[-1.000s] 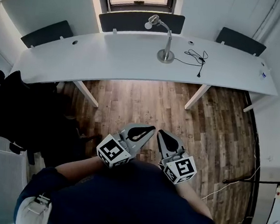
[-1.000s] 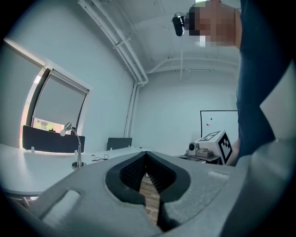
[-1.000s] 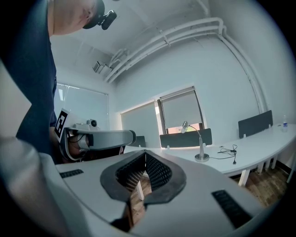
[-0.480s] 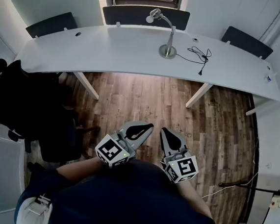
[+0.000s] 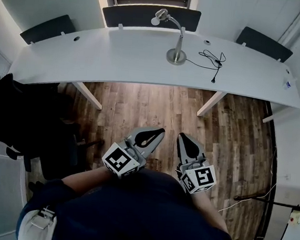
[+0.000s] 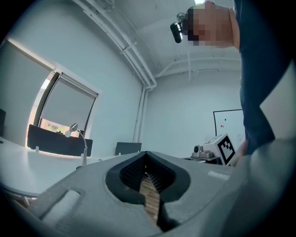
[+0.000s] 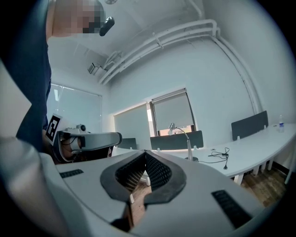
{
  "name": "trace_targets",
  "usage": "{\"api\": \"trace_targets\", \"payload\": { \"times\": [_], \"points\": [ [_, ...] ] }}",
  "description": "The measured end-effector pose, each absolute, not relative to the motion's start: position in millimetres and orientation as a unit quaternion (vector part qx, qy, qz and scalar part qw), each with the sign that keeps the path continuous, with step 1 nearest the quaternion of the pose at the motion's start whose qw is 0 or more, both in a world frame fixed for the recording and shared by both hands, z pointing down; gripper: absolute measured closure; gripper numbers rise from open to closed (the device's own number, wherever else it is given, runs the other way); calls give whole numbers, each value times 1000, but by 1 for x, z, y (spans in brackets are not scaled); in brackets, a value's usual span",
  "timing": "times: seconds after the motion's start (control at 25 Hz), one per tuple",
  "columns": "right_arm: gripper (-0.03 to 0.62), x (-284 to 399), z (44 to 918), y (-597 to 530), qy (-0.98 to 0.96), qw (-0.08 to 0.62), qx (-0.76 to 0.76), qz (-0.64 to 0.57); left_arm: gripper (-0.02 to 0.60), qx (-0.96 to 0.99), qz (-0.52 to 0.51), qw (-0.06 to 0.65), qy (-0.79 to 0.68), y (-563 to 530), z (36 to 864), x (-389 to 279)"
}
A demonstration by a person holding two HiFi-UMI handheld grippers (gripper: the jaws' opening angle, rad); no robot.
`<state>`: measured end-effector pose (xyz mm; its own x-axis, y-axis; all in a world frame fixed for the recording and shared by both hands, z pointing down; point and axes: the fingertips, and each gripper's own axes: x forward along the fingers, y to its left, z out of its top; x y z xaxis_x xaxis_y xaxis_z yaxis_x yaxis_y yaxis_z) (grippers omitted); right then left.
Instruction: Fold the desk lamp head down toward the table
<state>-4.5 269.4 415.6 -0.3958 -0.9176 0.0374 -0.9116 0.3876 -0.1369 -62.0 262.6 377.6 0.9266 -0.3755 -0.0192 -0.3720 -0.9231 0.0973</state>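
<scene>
I hold both grippers over the wood floor (image 5: 141, 105), well short of the counter (image 5: 109, 55). The left gripper (image 5: 158, 132) has its jaws closed tip to tip with nothing between them, and the right gripper (image 5: 184, 138) is the same. The desk lamp (image 5: 177, 40) stands upright on the counter far ahead of both grippers. Its head (image 5: 160, 14) is raised, and its joints are too small to make out. My torso hides both forearms.

A silver desk lamp (image 5: 180, 40) was seen standing upright on the white table (image 5: 119, 56), near the far edge and a little right of the middle. Its round base (image 5: 176, 56) was set flat on the top. The thin neck was raised straight and then curved to the left, and the small head (image 5: 160, 15) was held high, well apart from the table surface.
</scene>
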Motion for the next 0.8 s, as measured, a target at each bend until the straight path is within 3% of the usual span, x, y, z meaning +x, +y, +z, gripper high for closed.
{"api": "trace_targets", "payload": {
  "times": [0.8],
  "points": [
    [583, 1, 396, 19, 791, -3, -609, -57, 575, 983, -14, -12, -184, -2, 356, -69]
  ]
}}
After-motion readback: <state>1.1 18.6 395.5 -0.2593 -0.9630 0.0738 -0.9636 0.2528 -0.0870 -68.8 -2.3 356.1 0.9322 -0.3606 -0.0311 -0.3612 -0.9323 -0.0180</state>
